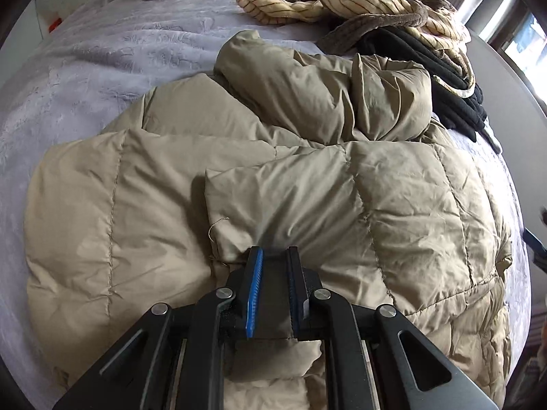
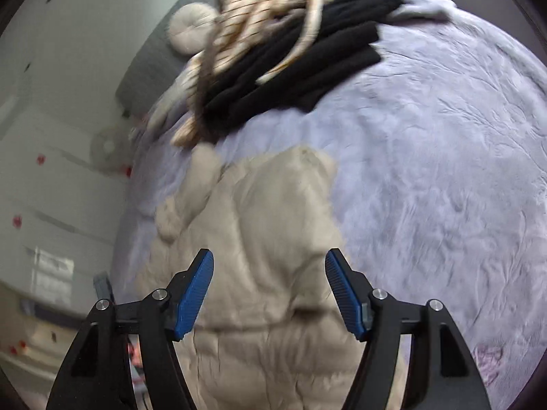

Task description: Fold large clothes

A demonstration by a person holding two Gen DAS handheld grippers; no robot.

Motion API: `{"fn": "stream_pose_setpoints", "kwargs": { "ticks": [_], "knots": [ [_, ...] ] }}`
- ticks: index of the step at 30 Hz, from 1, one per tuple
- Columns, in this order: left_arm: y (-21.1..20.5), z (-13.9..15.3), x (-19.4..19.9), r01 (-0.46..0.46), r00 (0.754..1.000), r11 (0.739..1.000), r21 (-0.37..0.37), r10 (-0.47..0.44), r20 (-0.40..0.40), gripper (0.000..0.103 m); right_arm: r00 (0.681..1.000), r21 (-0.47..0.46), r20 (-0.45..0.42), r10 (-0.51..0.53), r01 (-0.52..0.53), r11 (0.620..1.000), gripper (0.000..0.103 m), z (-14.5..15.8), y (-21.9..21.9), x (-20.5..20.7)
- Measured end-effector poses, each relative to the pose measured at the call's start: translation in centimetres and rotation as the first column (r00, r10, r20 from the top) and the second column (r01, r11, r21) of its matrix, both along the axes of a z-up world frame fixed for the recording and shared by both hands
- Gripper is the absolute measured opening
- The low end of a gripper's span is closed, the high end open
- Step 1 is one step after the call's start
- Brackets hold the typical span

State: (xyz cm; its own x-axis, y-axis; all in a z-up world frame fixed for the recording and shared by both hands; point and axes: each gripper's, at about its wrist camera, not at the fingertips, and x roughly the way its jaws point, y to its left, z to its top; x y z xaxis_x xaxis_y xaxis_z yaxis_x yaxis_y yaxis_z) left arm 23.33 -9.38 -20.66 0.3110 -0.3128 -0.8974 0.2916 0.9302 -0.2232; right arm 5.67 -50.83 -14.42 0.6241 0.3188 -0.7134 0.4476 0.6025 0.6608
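Observation:
A large beige quilted puffer jacket (image 1: 307, 188) lies crumpled on a bed, with a sleeve bunched up at its far side. My left gripper (image 1: 275, 256) is low over its near edge, the blue pads almost together and shut on a fold of the jacket's fabric that runs between them. In the right wrist view the same jacket (image 2: 266, 232) lies below my right gripper (image 2: 270, 259). That gripper is open, hanging above the cloth with nothing between its pads.
A lavender plush blanket (image 1: 102, 68) covers the bed (image 2: 427, 171). A cream striped garment (image 1: 359, 0) and a black garment (image 1: 454, 92) are piled at the far side (image 2: 290, 68). A round cushion (image 2: 191, 30) lies by the headboard. The bed's edge drops to the left.

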Motion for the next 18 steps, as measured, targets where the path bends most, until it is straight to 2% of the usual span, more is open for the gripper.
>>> {"fn": "stream_pose_setpoints", "kwargs": {
  "ticks": [2, 3, 4, 5, 6, 7, 9, 10, 11, 13, 18],
  "knots": [
    [0.1, -0.2, -0.1, 0.000, 1.000, 1.000, -0.003, 0.000, 0.005, 0.015, 0.995, 0.173, -0.041, -0.086, 0.092, 0.981, 0.067, -3.7, -2.5, 1.6],
    [0.2, -0.4, -0.2, -0.002, 1.000, 1.000, -0.005, 0.002, 0.005, 0.015, 0.991, 0.275, -0.062, -0.118, 0.131, 0.952, 0.065, -5.8, -3.2, 2.3],
    [0.4, -0.5, -0.3, -0.006, 1.000, 1.000, -0.006, 0.006, 0.005, 0.015, 0.986, 0.400, -0.081, -0.145, 0.165, 0.901, 0.064, -8.1, -3.6, 3.1],
    [0.6, -0.6, -0.3, -0.010, 1.000, 1.000, -0.012, 0.010, 0.002, 0.015, 0.983, 0.472, -0.093, -0.161, 0.186, 0.862, 0.051, -9.5, -3.6, 3.7],
    [0.7, -0.6, -0.3, -0.015, 1.000, 1.000, -0.014, 0.015, -0.001, 0.015, 0.982, 0.523, -0.093, -0.165, 0.189, 0.831, 0.026, -10.2, -3.3, 4.3],
    [0.8, -0.7, -0.3, -0.021, 1.000, 1.000, -0.012, 0.021, -0.003, 0.015, 0.988, 0.517, -0.059, -0.146, 0.155, 0.842, 0.023, -9.7, -2.9, 5.2],
    [1.0, -0.9, -0.3, -0.027, 1.000, 1.000, -0.009, 0.027, -0.005, 0.015, 0.998, 0.382, 0.001, -0.062, 0.057, 0.922, 0.014, -7.1, -2.0, 6.6],
    [1.0, -1.0, -0.3, -0.029, 1.000, 1.000, -0.008, 0.029, -0.006, 0.015, 1.000, 0.269, -0.009, 0.002, 0.001, 0.963, 0.013, -5.9, -1.5, 7.5],
    [1.0, -1.0, -0.3, -0.030, 1.000, 1.000, -0.008, 0.030, -0.005, 0.015, 0.998, 0.169, -0.048, 0.046, -0.037, 0.985, 0.012, -5.5, -1.1, 8.1],
    [0.8, -1.1, -0.4, -0.033, 0.999, 0.999, -0.013, 0.033, -0.003, 0.015, 0.982, -0.013, -0.147, 0.115, -0.119, 0.993, 0.012, -6.0, -0.2, 9.1],
    [0.4, -1.3, -0.6, -0.028, 1.000, 1.000, -0.002, 0.028, 0.008, 0.015, 0.973, -0.173, -0.189, 0.129, -0.162, 0.972, 0.019, -7.9, 1.4, 9.5]
  ]
}}
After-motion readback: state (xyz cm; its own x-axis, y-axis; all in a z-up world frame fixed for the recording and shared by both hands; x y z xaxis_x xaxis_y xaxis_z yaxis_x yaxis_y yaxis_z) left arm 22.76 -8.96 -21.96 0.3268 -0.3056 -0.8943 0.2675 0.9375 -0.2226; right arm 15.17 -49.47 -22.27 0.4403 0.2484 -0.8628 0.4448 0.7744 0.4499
